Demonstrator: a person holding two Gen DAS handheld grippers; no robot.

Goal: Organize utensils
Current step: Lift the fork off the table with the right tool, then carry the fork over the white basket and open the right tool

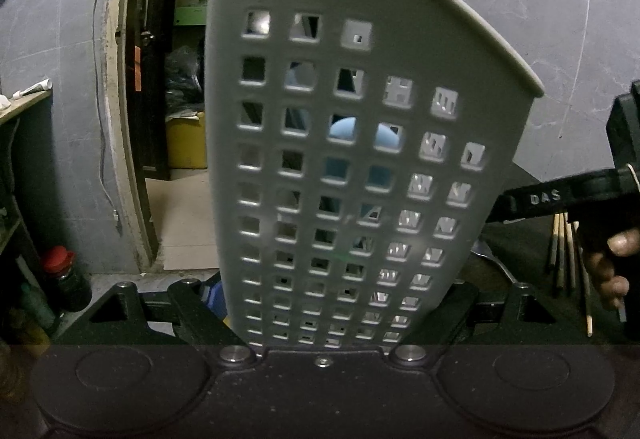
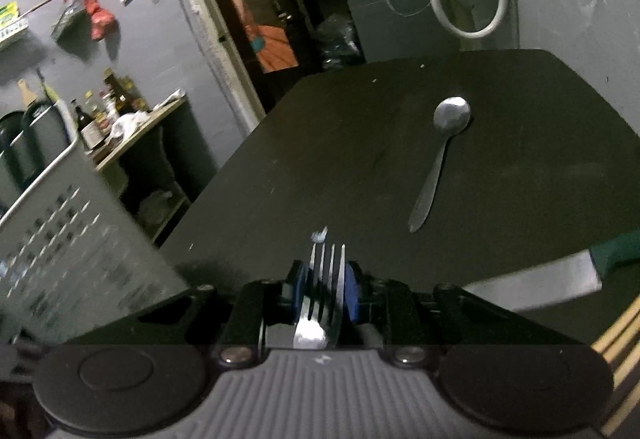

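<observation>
Dark tabletop [image 2: 360, 167] against grey tiled walls, with an open doorway at 11 o'clock in both wrist views. The table's far edge runs across 12 o'clock in the right view; its left edge falls away toward 9, where a cluttered side shelf [image 2: 132, 127] stands apart from it.

My left gripper [image 1: 332, 335] is clamped on the grey perforated utensil basket [image 1: 360, 159], which stands slightly tilted and fills the centre of that view from 6 to 12. Pale blue shapes show through its holes; I cannot tell what they are.

My right gripper [image 2: 326, 289] grasps a metal fork [image 2: 326, 279] between blue pads, tines pointing to 12. The basket wall sits at 8 o'clock from it, blurred.

Open tabletop lies ahead from 11 to 1. A spoon [image 2: 440, 155] lies at 1 o'clock, bowl toward the far edge, well apart from the fork. A knife [image 2: 540, 279] with a green handle lies at 3 o'clock; wooden chopsticks [image 2: 616, 335] at 4, near the edge.
</observation>
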